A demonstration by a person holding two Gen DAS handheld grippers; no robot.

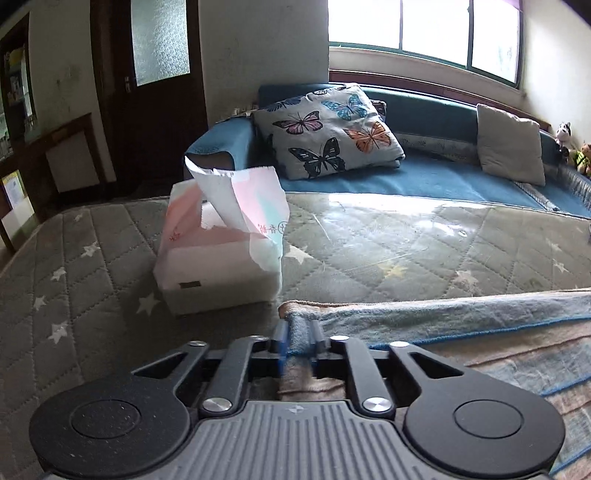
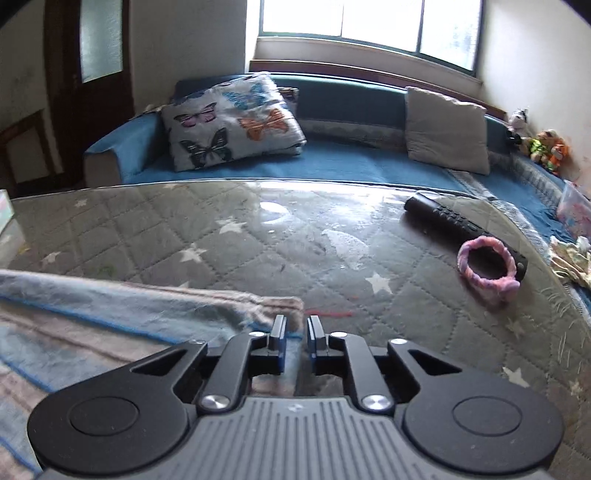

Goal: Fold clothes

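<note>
Two hand-held grippers work one cloth. The left hand-held gripper [image 1: 298, 332] is clamped on a bunched corner of the striped towel [image 1: 461, 332]; the right hand-held gripper [image 2: 295, 326] has its jaws close together around the opposite corner, though whether it truly pinches the fabric I cannot tell. The towel (blue and tan stripes) lies at the near edge of the quilted, star-patterned table [image 2: 258, 236]. Farther on sit one tissue pack [image 1: 221, 240], one remote [image 2: 454, 225] and one pink ring [image 2: 485, 267] resting on it. Beyond stands a blue sofa [image 2: 332, 166] with two cushions, the butterfly cushion [image 2: 232, 118] and the plain cushion [image 2: 447, 129], under a window [image 2: 369, 22].
</note>
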